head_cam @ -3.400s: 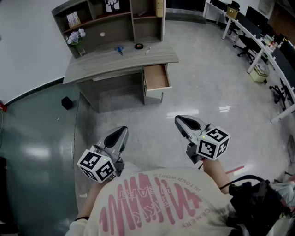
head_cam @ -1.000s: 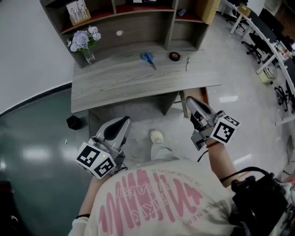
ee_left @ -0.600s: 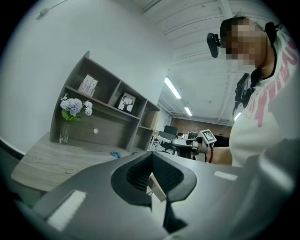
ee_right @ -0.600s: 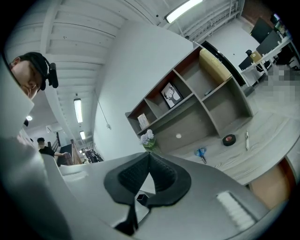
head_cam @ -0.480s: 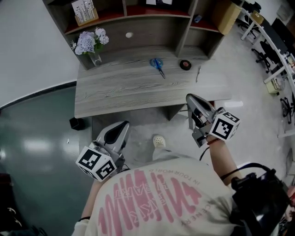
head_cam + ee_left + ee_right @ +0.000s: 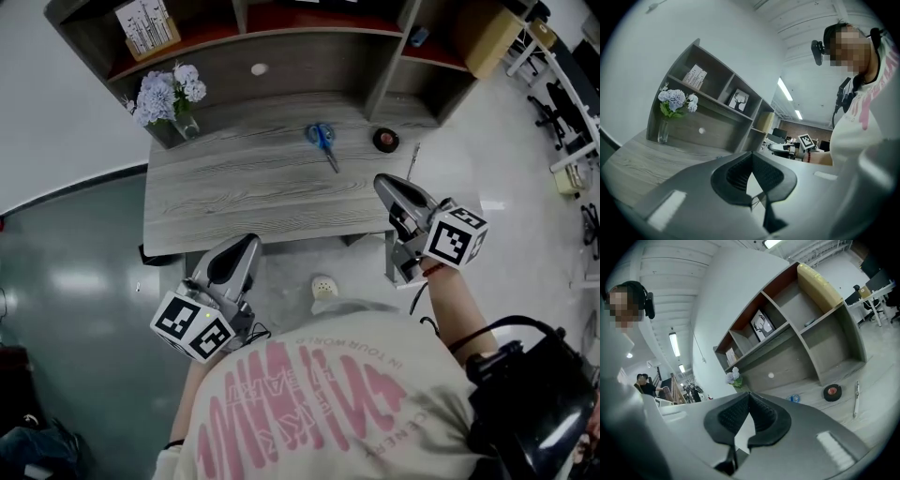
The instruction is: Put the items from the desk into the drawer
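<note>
A framed deer picture (image 6: 739, 100) stands in the shelf unit (image 6: 309, 66) (upper cubby); office chairs (image 6: 560, 101) beyond.

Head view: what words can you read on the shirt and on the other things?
"IN YOUR WORLD": small pink print, upside down, on the shirt; the middle word is unsure.
"CENERY": lower on that shirt, its start hidden.
Big pink letters there: too distorted to read.
White box: print too small to read.
Tape roll: red label too small to read.
Marker cubes: square patterns, no letters.
</note>
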